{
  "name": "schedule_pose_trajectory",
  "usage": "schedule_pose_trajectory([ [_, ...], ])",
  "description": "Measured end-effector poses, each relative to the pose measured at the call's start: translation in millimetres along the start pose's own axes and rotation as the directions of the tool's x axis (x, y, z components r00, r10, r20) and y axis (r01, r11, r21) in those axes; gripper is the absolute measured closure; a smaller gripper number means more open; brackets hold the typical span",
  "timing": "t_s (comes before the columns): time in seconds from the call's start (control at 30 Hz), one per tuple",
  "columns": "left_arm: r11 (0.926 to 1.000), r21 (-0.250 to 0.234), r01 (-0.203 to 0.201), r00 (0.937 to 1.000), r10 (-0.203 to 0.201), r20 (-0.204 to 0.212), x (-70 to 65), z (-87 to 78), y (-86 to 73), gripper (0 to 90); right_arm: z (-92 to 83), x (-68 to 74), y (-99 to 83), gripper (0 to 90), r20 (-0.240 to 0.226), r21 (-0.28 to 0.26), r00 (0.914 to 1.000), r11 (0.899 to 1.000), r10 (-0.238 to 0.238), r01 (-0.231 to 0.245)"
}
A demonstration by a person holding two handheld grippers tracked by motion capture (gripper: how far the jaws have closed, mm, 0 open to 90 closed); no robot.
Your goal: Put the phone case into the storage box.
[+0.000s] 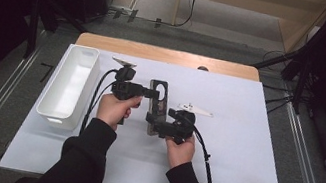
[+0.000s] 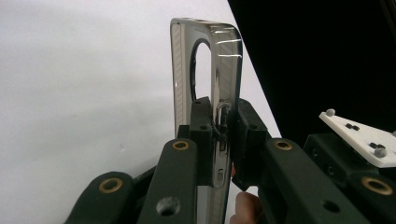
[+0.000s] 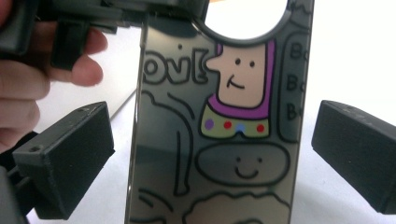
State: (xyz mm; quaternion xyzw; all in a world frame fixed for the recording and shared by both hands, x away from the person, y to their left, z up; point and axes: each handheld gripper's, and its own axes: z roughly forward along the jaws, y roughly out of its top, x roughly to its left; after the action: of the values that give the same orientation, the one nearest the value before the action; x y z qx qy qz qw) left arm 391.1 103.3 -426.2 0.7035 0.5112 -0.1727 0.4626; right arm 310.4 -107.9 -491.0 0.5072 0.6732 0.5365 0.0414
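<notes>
Phone case [image 1: 157,102], smoky translucent, with an oval camera cut-out near its far end; held above the white-covered worktop [image 1: 242,151], about mid-worktop, long axis running away from the person. Printed back seen in the right gripper view [image 3: 219,140]: cartoon face with purple hood, coloured dots on a green collar, a smiling oval below, outlined lettering at the sides. Edge-on in the left gripper view [image 2: 208,93], standing upright between the jaws.

Left hand-held gripper [image 2: 219,135]: clamped on the phone case, both pads pressed against its side walls, part-way along its length. In the high view, left hand-held gripper [image 1: 149,92] meeting the case from the left near its far half.

Right hand-held gripper [image 3: 215,154]: jaws wide, one pad either side of the phone case with clear gaps, neither touching. In the high view, right hand-held gripper [image 1: 151,126] at the case's near end, grey three-cornered plate pointing right.

Left hand [image 1: 115,108] and right hand [image 1: 180,149] each wrapped round a gripper handle; dark sleeves entering from the bottom edge. Fingertips of the left hand at the upper left of the right gripper view.

White bin [image 1: 71,83], long and rectangular, on the left side of the worktop, well apart from the case.
</notes>
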Motion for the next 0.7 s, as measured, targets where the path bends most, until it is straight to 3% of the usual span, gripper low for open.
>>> schedule_pose_trajectory([
  [0.23, 0.9988, 0.001, -0.050, 0.9986, 0.050, -0.016, -2.9, -5.8, 1.3, 79.8, -10.6, -0.2, 4.6, 0.0, -0.033, -0.019, 0.9994, 1.000, -0.007, 0.006],
  [0.4, 0.9964, 0.009, -0.084, 0.9961, 0.084, -0.024, -4.9, -9.8, 1.9, 79.8, -20.2, -1.7, 11.0, 0.0, -0.065, 0.006, 0.9971, 0.999, -0.039, 0.040],
  [0.57, 0.9900, 0.022, -0.140, 0.9898, 0.140, -0.025, -8.2, -13.5, 1.2, 79.7, -27.0, -5.9, 16.3, 0.0, -0.100, 0.039, 0.9943, 0.998, -0.038, 0.042],
  [0.7, 0.9813, 0.047, -0.186, 0.9815, 0.188, -0.036, -13.0, -17.0, -0.2, 79.7, -27.9, -7.3, 16.7, 0.0, -0.098, 0.076, 0.9945, 0.996, -0.034, 0.042],
])
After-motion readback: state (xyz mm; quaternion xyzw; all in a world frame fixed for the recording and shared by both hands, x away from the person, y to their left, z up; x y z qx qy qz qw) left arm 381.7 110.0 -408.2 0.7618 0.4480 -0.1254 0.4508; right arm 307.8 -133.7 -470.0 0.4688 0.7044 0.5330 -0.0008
